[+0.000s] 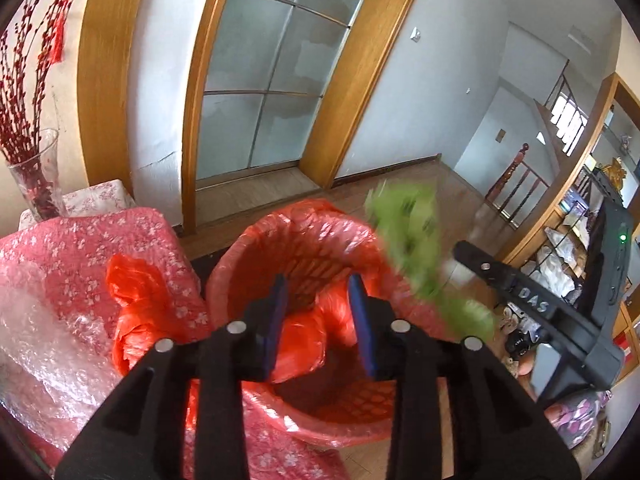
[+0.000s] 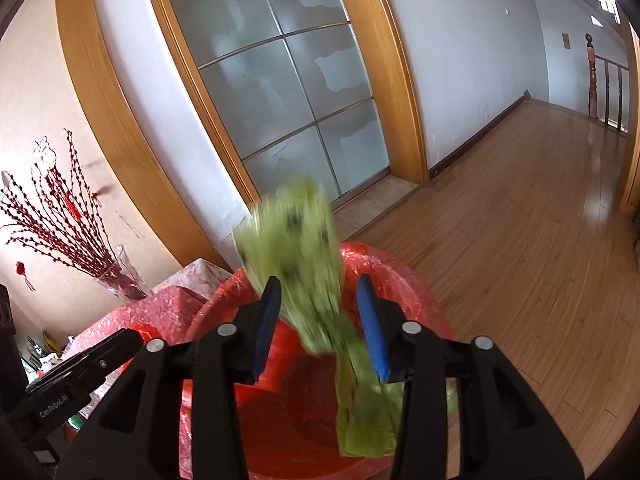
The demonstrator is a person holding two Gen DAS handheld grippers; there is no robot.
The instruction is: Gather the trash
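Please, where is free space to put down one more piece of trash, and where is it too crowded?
Free: the wooden floor between the red basket and the glass door. The basket is crowded: a red bag lies inside, green wrapper between the right tongs. The pink cover carries bubble wrap.

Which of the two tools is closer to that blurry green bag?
The right one. The green bag hangs between the right tool's open fingers, above the red bin. The left tool points into the bin, with the bag off to its right side.
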